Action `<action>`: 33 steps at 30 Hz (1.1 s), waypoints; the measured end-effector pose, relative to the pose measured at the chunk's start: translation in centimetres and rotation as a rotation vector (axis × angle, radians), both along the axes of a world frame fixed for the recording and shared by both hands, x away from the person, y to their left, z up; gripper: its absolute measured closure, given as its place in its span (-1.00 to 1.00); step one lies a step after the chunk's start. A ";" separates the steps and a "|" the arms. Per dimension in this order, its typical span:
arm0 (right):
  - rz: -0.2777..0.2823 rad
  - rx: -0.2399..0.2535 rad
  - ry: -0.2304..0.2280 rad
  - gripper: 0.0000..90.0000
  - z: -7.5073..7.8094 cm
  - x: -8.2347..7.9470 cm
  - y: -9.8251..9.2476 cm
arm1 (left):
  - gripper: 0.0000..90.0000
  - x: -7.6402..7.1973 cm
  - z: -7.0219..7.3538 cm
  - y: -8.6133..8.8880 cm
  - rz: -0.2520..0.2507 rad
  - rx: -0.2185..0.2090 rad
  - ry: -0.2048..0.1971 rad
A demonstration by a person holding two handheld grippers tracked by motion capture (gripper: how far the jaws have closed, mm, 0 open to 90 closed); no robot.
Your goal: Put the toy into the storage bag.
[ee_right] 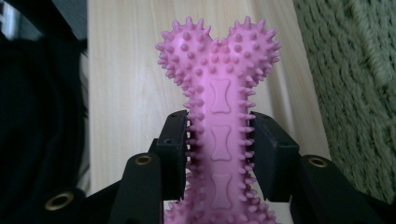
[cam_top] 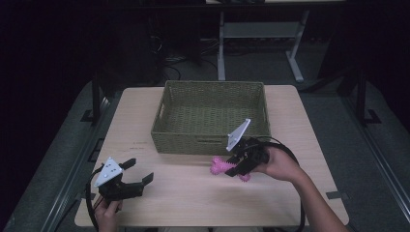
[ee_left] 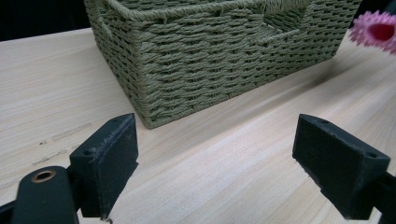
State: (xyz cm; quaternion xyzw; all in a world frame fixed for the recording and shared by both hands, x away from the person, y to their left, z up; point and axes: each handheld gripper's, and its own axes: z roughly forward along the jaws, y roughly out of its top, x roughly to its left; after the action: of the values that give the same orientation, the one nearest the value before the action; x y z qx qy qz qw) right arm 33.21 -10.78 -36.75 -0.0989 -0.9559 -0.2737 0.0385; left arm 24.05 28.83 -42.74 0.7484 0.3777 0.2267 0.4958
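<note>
Pink, spiked rubber makes up the bone-shaped toy (ee_right: 219,121) that is clamped across its shaft by the right gripper (cam_top: 238,166), the two black pads being pressed against the shaft from either side. Its long axis is seen to run straight out along the jaws, with one knobbed end projecting beyond the fingertips and the other end lying back between the gripper's arms. In the high view the toy (cam_top: 221,165) is held just in front of the woven basket (cam_top: 208,140), close to its near wall and a little right of that wall's middle, lifted clear of the table (cam_top: 193,198) as far as can be judged.

Farther from the basket, off its near left corner, the left gripper (cam_top: 138,170) is held low over the table with its jaws spread wide and nothing between them; only bare wood and the basket's corner (ee_left: 140,93) are framed by them.

The basket's open interior lies just beyond the toy, away from the person. The right hand (cam_top: 278,164) is plainly the nearer one, and a carry up and over the near rim is judged to be what a drop inside would call for.
</note>
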 end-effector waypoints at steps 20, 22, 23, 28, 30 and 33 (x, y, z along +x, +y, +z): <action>-0.032 0.052 0.001 0.30 4.3 2.7 -1.4 | -0.69 0.0 0.0 -0.1 -0.001 0.007 0.000; -0.028 0.053 -0.003 0.30 4.7 3.0 -1.3 | -0.69 0.0 -0.1 -0.1 -0.001 0.006 0.001; -0.029 0.058 -0.002 0.30 5.0 3.1 -1.4 | -0.69 0.1 -0.1 -0.1 0.002 0.004 0.004; -0.037 0.054 -0.001 0.30 5.6 3.9 -1.4 | -0.69 0.0 0.0 -0.1 -0.003 0.006 0.002; -0.043 0.057 0.001 0.30 5.9 4.3 -1.5 | -0.69 0.0 0.0 0.0 -0.003 0.007 0.001; -0.046 0.057 0.006 0.30 6.2 5.0 -1.6 | -0.69 0.0 -0.1 0.0 0.002 0.002 0.003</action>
State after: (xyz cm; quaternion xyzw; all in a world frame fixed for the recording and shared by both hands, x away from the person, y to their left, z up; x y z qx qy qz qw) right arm 38.19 -12.37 -30.57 -0.1206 -0.9450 -0.3016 0.0379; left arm 24.08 28.84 -42.80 0.7488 0.3787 0.2264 0.4946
